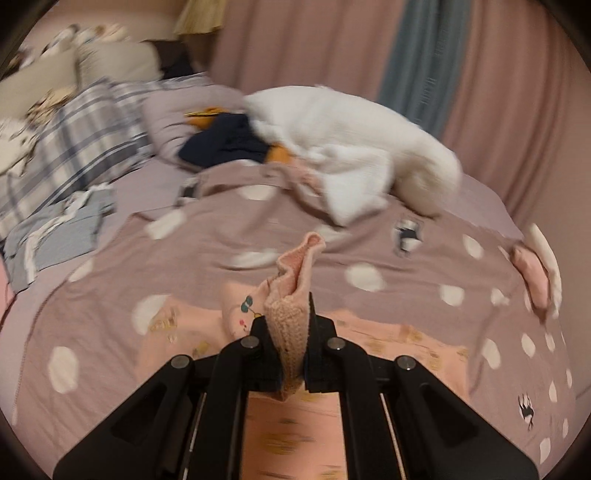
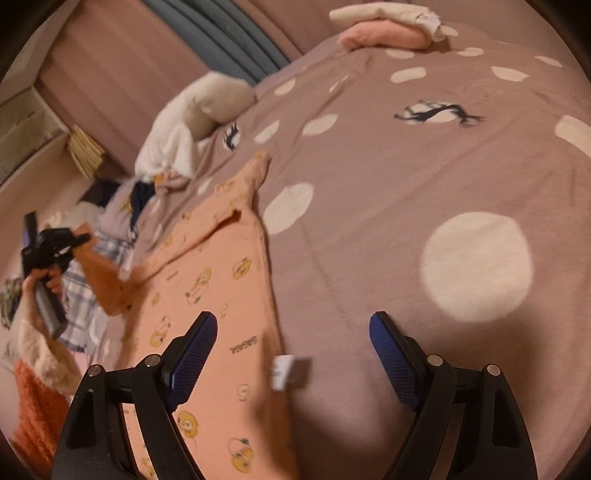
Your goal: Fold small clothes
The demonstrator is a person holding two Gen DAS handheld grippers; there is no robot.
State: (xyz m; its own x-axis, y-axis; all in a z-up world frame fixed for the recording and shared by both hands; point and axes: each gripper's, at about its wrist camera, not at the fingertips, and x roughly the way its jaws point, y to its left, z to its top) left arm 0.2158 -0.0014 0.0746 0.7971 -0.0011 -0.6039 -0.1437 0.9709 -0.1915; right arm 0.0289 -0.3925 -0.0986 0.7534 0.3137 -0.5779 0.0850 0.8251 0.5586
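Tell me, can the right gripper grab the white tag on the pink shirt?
Probably yes. The right gripper is open, its jaws wide apart, and the white tag at the pink shirt's edge lies between them with nothing covering it.

Open bedspread (image 2: 369,206) right of pink garment (image 2: 218,295).

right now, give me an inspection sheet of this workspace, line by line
surface: bed with a mauve duvet printed with pale dots.
job's things: pink printed garment spread flat on the duvet; its ribbed cuff is lifted.
clutter: white fluffy pile, navy cloth, plaid bedding, folded pink and white items at the bed's far edge.
grippers: left gripper shut on the cuff; right gripper open above the garment's edge.
cables: nothing seen.
surroundings: pink curtains with a blue panel.
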